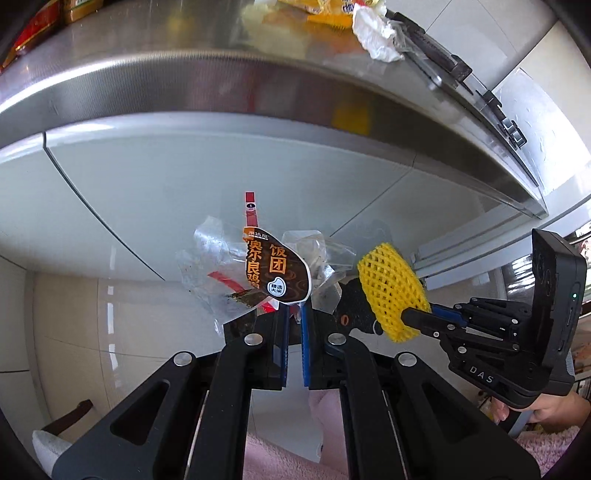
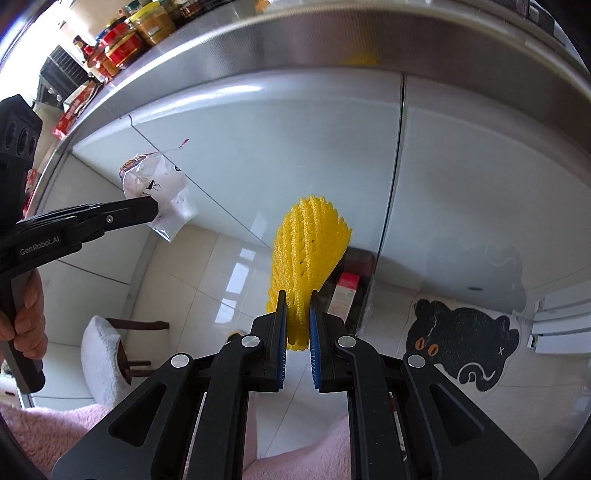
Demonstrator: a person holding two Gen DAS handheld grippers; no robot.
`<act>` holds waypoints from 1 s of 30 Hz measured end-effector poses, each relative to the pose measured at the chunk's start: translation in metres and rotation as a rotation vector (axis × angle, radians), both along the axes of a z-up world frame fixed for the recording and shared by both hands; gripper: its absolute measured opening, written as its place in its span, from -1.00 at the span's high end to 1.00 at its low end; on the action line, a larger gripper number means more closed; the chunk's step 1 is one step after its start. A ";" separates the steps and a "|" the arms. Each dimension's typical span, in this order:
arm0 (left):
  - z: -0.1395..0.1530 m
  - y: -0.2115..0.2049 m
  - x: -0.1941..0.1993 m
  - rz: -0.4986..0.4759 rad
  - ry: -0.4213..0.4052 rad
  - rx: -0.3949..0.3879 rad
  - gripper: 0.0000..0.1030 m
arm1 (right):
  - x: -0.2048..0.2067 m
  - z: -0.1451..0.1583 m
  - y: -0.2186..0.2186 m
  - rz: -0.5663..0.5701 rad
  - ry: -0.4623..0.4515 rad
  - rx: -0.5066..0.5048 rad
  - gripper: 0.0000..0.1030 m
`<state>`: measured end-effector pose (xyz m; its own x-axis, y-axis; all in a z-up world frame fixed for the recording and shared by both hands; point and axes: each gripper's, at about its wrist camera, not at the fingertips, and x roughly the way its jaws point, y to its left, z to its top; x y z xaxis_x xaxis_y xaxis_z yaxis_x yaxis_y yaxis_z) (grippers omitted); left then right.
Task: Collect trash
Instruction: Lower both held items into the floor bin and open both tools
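My left gripper is shut on a clear plastic rice-ball wrapper with a brown and orange label, held in the air below the counter edge. The wrapper also shows in the right wrist view, with the left gripper at its side. My right gripper is shut on a yellow foam fruit net. The net also shows in the left wrist view, with the right gripper to the right of the wrapper. More trash lies on the steel counter: a crumpled white tissue and yellow wrappers.
The steel counter edge runs above both grippers, with white cabinet doors below it. Jars stand on the counter's far end. A black cat mat, a stool with a white cushion and a dark bin holding a red box are on the tiled floor.
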<state>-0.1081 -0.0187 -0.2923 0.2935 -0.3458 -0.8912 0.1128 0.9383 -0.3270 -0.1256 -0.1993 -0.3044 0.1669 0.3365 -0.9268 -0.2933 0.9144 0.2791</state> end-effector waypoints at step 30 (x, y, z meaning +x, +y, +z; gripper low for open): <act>-0.185 -0.022 0.067 0.023 0.316 -0.048 0.82 | 0.035 -0.183 0.012 -0.130 0.245 -0.056 0.70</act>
<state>-0.0415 -0.0411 -0.4774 0.0125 -0.3859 -0.9224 -0.0224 0.9222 -0.3861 -0.0907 -0.1876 -0.4872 -0.0260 0.2737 -0.9615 -0.1031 0.9559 0.2750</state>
